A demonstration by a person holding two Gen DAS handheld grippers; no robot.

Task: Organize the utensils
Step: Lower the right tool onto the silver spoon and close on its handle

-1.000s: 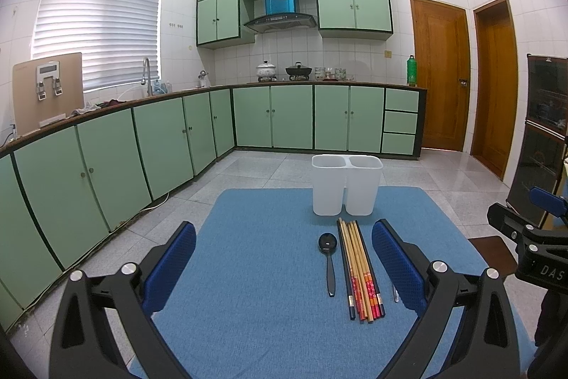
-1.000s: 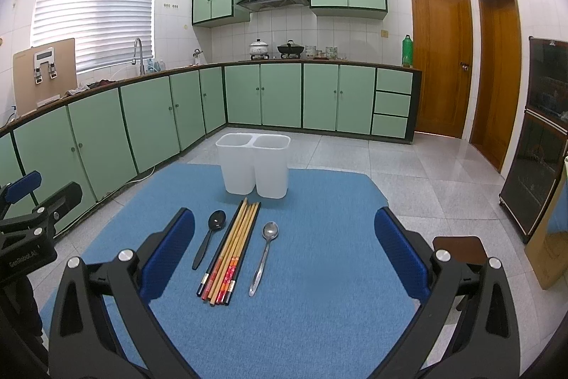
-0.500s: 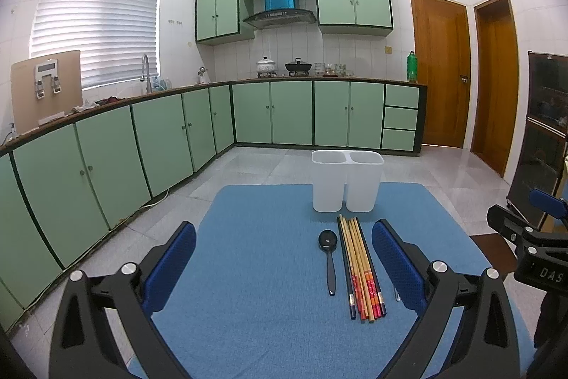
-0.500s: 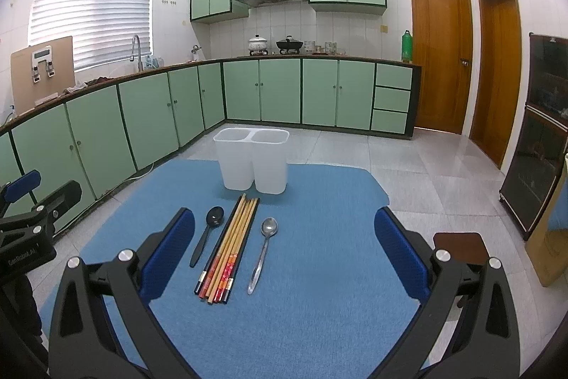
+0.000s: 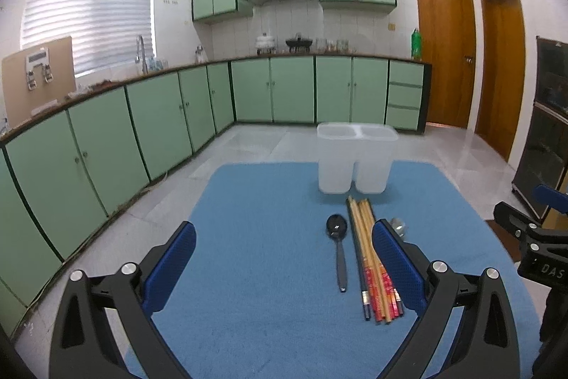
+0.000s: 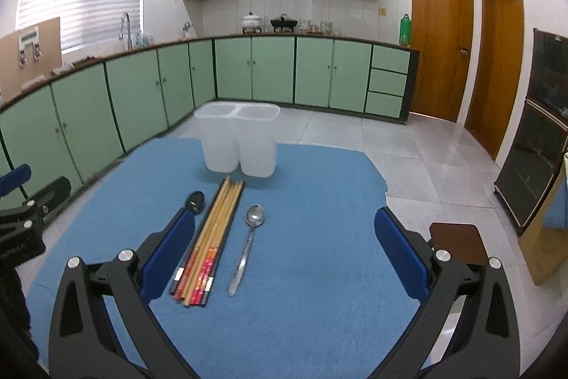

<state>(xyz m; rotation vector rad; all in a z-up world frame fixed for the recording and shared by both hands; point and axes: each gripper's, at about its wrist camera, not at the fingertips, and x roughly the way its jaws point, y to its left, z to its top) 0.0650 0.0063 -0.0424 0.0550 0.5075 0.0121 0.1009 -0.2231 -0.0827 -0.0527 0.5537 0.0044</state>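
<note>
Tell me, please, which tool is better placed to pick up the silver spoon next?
Probably the right tool: it is open and empty, and the silver spoon lies between its fingers, in plain view. From the left tool, that spoon is mostly hidden behind its right finger, beyond the chopsticks.

**Hidden, cropped, blurred**

Left wrist view: silver spoon (image 5: 398, 225) mostly hidden behind the right finger (image 5: 397, 267) of the left gripper (image 5: 284, 267); only the bowl tip shows. Right-hand edge of the chopsticks (image 5: 369, 258) covered by the same finger. Whole view slightly soft; the holder (image 5: 355, 162) smeared at its edges.

Right wrist view: black spoon (image 6: 195, 201) handle hidden behind the left finger (image 6: 167, 256) of the right gripper (image 6: 284, 254); only the bowl visible.

Inside of both holder compartments cannot be seen from either view. Lettering on the other gripper's body cut off in both views. Items on the far counter (image 6: 284, 34) too small to identify. Near edge of the blue mat (image 6: 301, 290) cut by the frame bottom.
</note>
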